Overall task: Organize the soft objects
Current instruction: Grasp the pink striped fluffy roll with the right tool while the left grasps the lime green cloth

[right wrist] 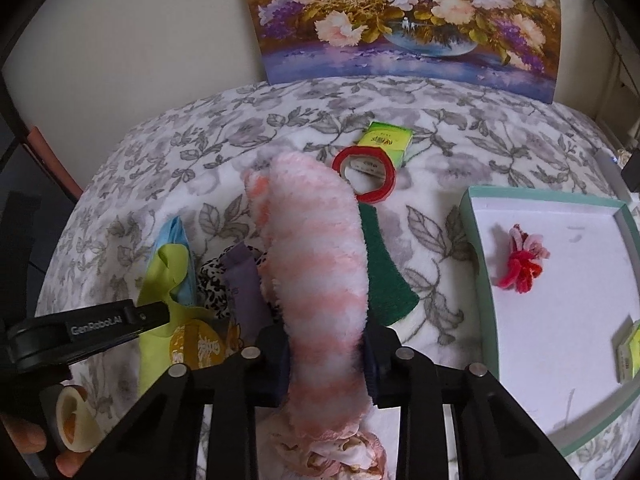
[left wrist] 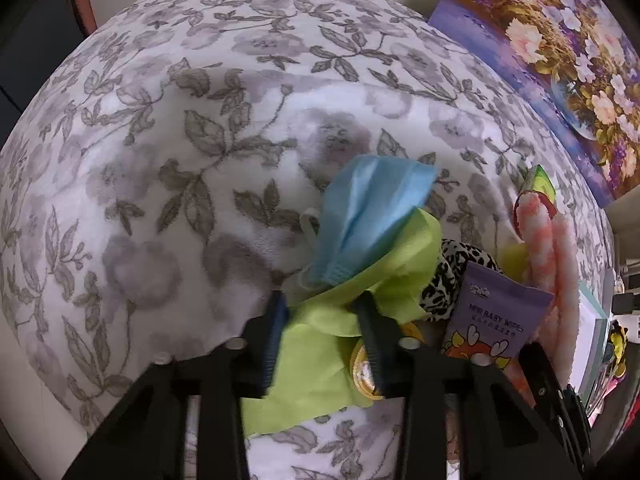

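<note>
Tape roll (right wrist: 365, 178) before carton (right wrist: 386, 142), tray (right wrist: 480, 264) to their right

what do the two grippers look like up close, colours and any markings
Both are matte black angular frames with silver round bolts. The left gripper has black ribbed fingers with blue pads; seen from the right wrist, its side reads "GenRobot.AI" in grey. The right gripper has dark navy pads.

We look down close over the blanket (left wrist: 168, 168) from both wrists, left facing left of the painting (right wrist: 404, 16), right facing it; both share the sock (right wrist: 316, 256)
</note>
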